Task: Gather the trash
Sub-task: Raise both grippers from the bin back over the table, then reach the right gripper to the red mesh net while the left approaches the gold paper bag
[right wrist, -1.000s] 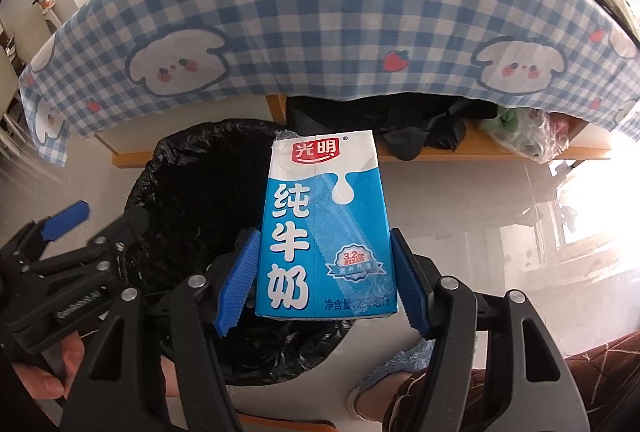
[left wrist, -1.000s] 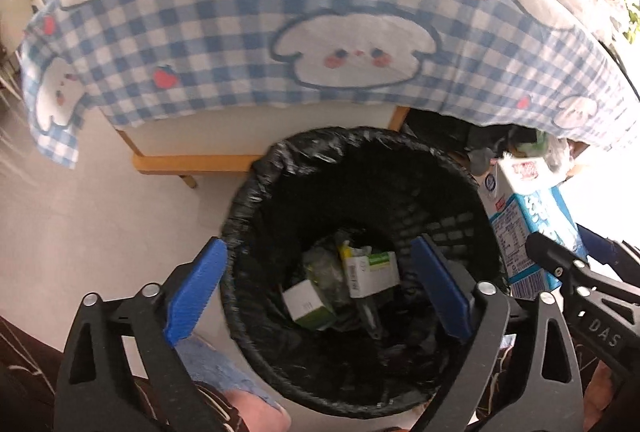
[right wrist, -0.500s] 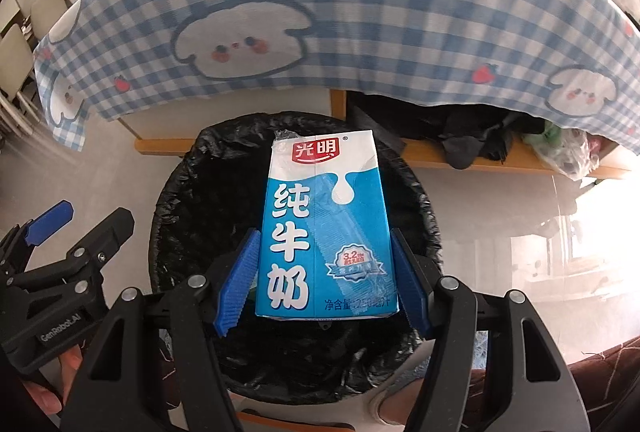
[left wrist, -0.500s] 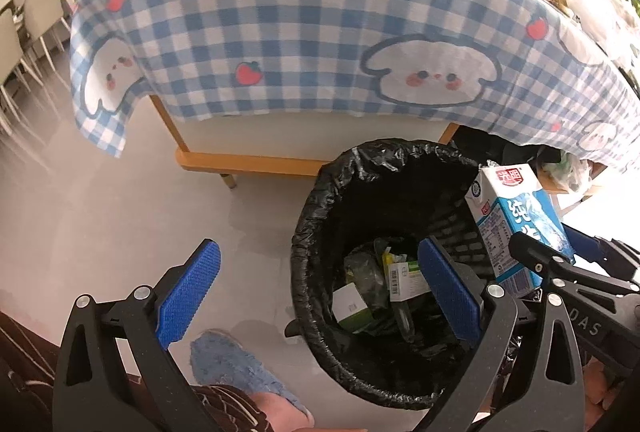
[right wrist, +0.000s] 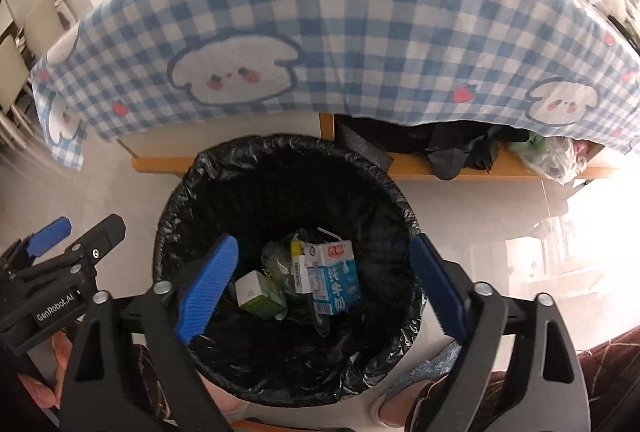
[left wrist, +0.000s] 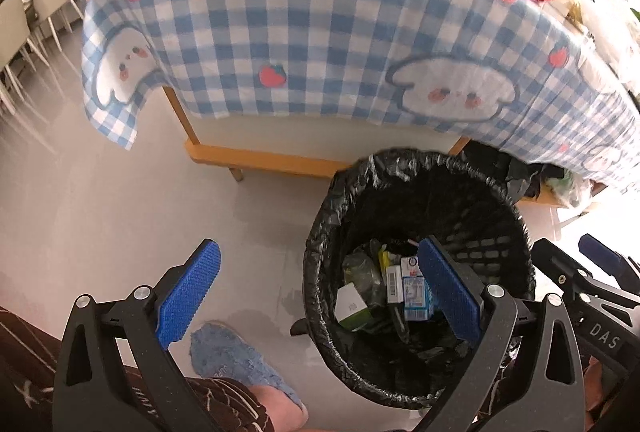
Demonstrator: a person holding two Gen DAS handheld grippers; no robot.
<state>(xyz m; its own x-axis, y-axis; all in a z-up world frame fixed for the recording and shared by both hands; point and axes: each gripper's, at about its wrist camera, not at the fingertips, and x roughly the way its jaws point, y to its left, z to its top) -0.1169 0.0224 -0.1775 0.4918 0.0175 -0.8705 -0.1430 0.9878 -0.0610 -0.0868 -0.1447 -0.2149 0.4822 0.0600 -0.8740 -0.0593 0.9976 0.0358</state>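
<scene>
The right tongs (right wrist: 322,290) hang over the black trash bin (right wrist: 192,191), and their blue jaws are opening wide with nothing between them. The blue and white milk box (right wrist: 334,278) lies down at the bottom of the bin, straight below these tongs, on top of the other trash. Its long side runs from the far wall of the bin toward the person, a little tilted. A small green and white box (right wrist: 258,292) lies just beside it on the left. The left tongs (left wrist: 320,290) are spread wide too and hold nothing. They hang over the left rim of the bin, with one blue jaw above the floor and the other above the trash. The milk box looks done, so the next trash is likely up on the table with the blue checked cloth (right wrist: 360,43), past the bin. Both tongs look about as near to it.
</scene>
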